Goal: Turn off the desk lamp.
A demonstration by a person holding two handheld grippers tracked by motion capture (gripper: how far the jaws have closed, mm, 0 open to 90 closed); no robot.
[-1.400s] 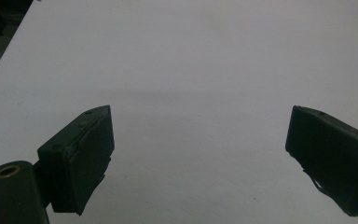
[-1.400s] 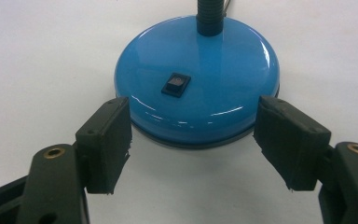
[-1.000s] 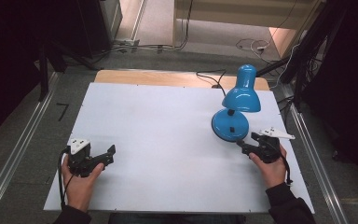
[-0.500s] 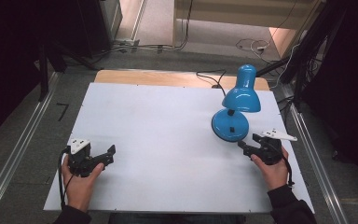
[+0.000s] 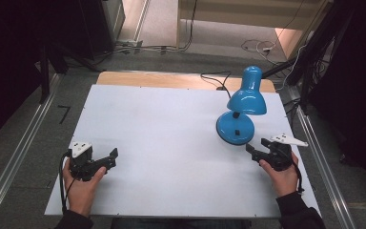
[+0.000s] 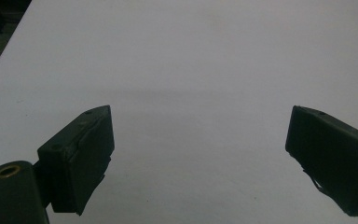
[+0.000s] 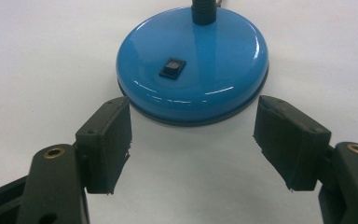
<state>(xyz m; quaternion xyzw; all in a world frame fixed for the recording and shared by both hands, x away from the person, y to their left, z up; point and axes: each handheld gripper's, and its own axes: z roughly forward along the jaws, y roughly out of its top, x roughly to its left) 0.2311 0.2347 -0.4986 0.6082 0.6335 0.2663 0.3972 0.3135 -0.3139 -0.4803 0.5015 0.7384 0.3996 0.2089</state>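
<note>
Hands rest low on the table (image 5: 171, 124), right gripper (image 5: 259, 149) agape facing the lamp (image 5: 236, 129), left gripper (image 5: 111, 159) agape.

Bare white tabletop (image 5: 171, 138) spreads wide ahead of the left gripper (image 5: 108, 159); a blue desk lamp (image 5: 240, 112) blocks the right gripper (image 5: 256, 149)
</note>
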